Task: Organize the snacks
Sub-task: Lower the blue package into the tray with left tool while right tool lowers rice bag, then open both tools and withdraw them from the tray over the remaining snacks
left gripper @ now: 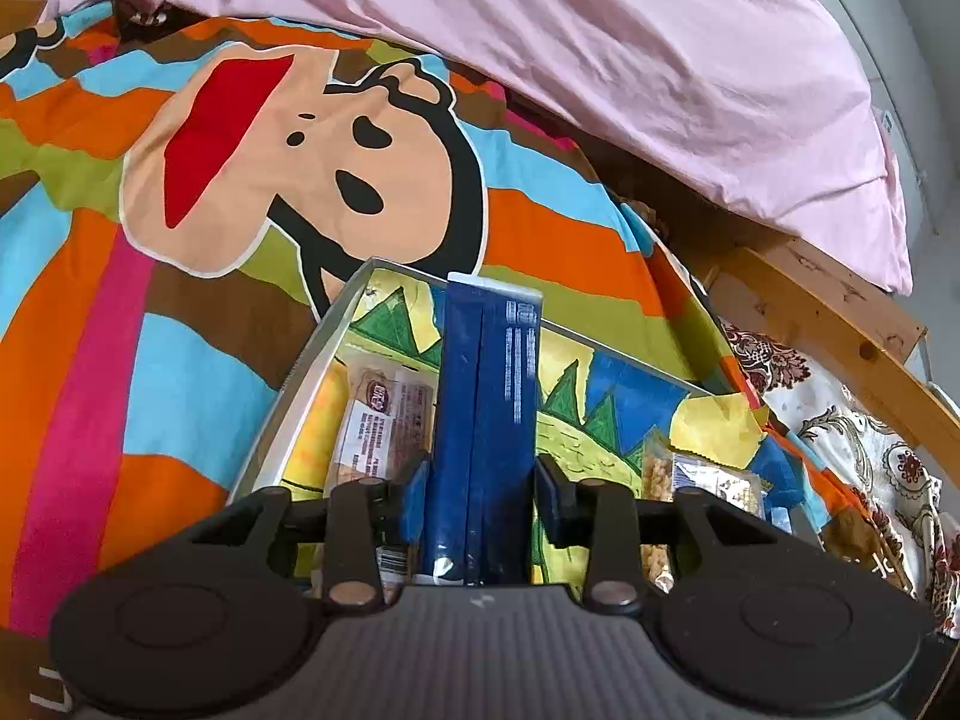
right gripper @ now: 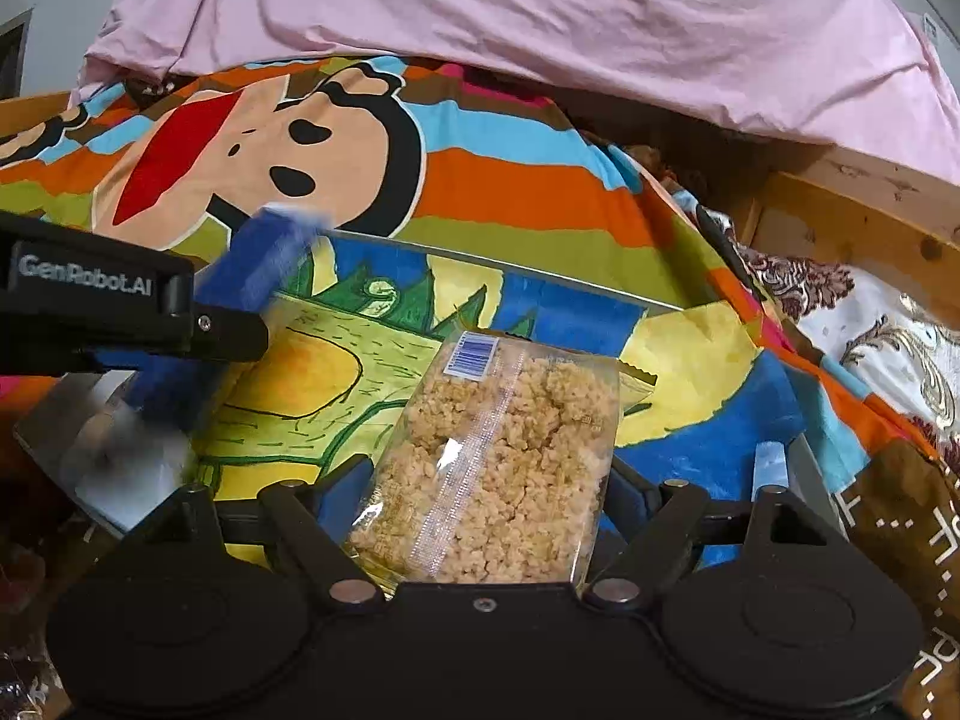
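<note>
Two claws I logged over the tray (left gripper: pixel 312 354): left claw (left gripper: pixel 480 492) loosely flanked a blue packet (left gripper: pixel 486 408), right claw (right gripper: pixel 489 498) wide around a rice-crisp bag (right gripper: pixel 498 468); far rim clear.

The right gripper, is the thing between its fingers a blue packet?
No, the right gripper has a clear bag of golden crispy rice snack between its fingers; the blue packet sits in the left gripper.
</note>
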`<control>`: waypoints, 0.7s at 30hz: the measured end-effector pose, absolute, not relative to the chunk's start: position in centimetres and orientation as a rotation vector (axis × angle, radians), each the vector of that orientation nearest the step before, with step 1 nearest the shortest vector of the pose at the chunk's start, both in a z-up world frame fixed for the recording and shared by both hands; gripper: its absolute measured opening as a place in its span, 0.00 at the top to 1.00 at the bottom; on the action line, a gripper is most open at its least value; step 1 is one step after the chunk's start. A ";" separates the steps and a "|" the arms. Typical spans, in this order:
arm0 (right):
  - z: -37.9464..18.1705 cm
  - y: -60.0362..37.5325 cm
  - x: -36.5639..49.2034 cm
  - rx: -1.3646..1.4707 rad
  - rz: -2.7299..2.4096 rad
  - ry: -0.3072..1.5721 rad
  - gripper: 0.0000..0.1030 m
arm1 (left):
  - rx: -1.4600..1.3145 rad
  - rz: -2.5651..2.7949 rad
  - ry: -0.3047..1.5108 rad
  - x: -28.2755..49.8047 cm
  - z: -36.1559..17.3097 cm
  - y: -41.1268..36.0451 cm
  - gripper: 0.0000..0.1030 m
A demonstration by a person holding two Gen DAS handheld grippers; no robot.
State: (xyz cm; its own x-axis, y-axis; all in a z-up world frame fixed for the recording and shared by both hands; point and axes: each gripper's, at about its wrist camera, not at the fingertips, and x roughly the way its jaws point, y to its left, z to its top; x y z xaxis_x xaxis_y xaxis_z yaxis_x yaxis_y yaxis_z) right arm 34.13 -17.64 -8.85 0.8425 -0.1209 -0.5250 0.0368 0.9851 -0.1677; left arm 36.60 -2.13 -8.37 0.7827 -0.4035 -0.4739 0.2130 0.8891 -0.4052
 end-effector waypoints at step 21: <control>0.4 -22.6 27.2 0.101 -0.217 0.348 0.01 | -0.318 -0.300 0.483 31.2 -1.8 -1.6 0.04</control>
